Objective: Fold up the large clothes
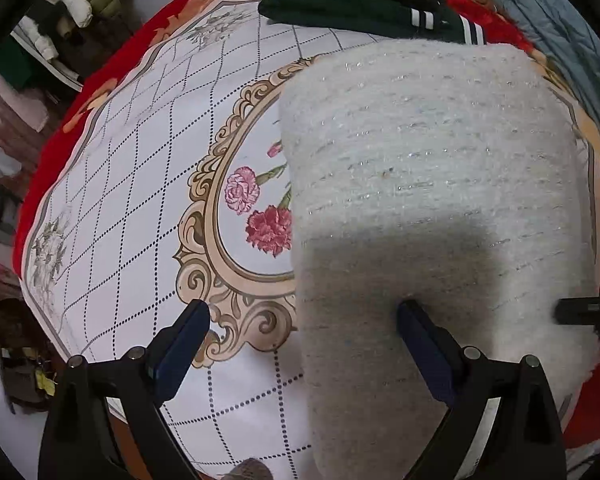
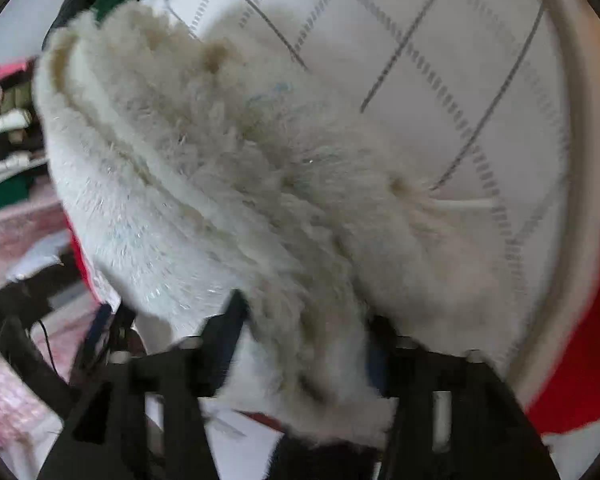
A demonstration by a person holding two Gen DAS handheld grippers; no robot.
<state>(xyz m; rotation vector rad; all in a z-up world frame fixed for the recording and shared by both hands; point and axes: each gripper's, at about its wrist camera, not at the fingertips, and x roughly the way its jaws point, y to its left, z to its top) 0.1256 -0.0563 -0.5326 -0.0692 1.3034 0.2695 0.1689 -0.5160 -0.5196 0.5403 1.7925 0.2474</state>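
A fuzzy white knit garment (image 1: 432, 184) lies folded lengthwise on the flowered white tablecloth (image 1: 132, 184). My left gripper (image 1: 304, 312) is open, its left finger over the bare cloth and its right finger over the garment. The tip of my right gripper (image 1: 580, 314) shows at the garment's right edge in the left wrist view. In the right wrist view my right gripper (image 2: 306, 328) is shut on the garment's fluffy edge (image 2: 228, 184), with the fabric bunched between the fingers and lifted off the cloth.
Folded dark green clothes with white stripes (image 1: 352, 8) lie at the far end of the table. A red blanket (image 1: 100, 92) shows under the cloth's edges. A quilted blue-grey garment (image 1: 560, 28) lies at the far right. Hanging clothes (image 1: 68, 12) fill the left background.
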